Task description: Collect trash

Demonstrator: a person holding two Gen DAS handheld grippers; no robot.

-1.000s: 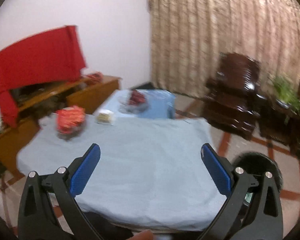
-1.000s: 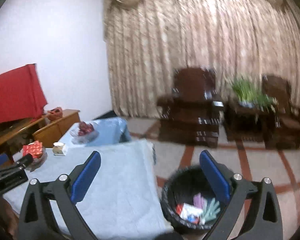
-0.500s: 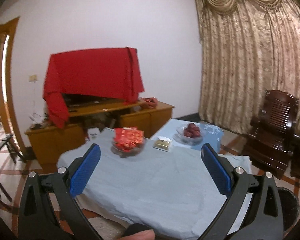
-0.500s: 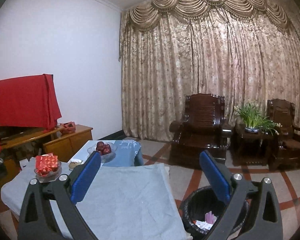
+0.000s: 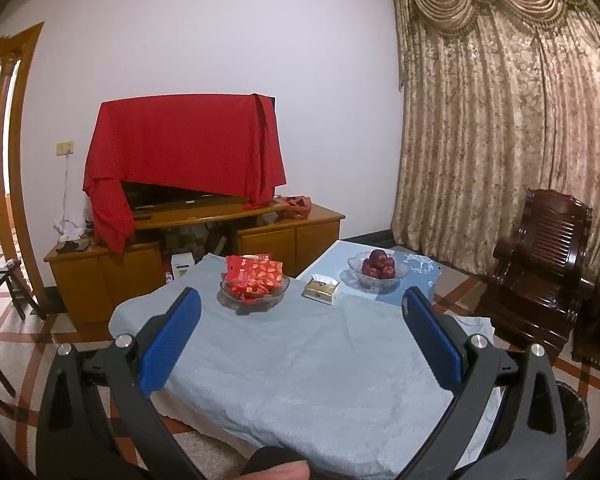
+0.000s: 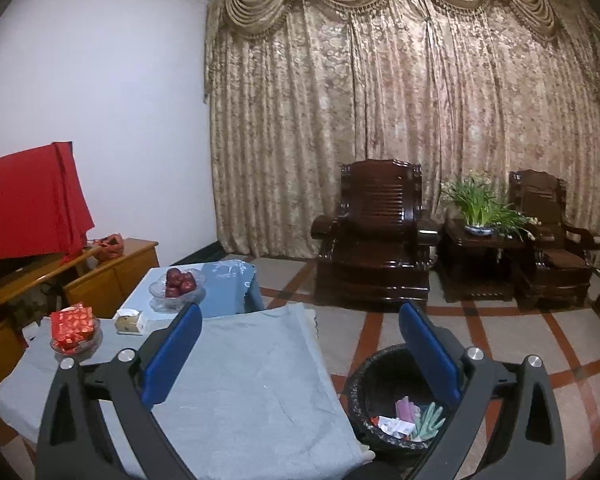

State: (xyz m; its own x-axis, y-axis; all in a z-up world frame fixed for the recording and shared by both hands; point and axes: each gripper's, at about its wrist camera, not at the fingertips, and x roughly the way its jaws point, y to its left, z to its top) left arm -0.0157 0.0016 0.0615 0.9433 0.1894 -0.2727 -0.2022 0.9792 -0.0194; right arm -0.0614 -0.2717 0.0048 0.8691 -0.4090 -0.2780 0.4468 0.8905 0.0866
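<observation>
No text, label or number is clear enough to read

I see a black round trash bin [image 6: 384, 396] standing upright on the floor just beside the blue-covered desk [image 6: 240, 380]. Inside lies collected trash [image 6: 410, 424]: white crumpled paper, something pink, and what may be green wrappers, though it's blurry.

Black fingers [image 5: 168, 376], blue pads [image 6: 172, 360], silver screws [image 5: 478, 340]

Both wrist views look across the shared table [image 5: 300, 360] [image 6: 240, 380]; right faces curtains [image 6: 380, 120].
</observation>
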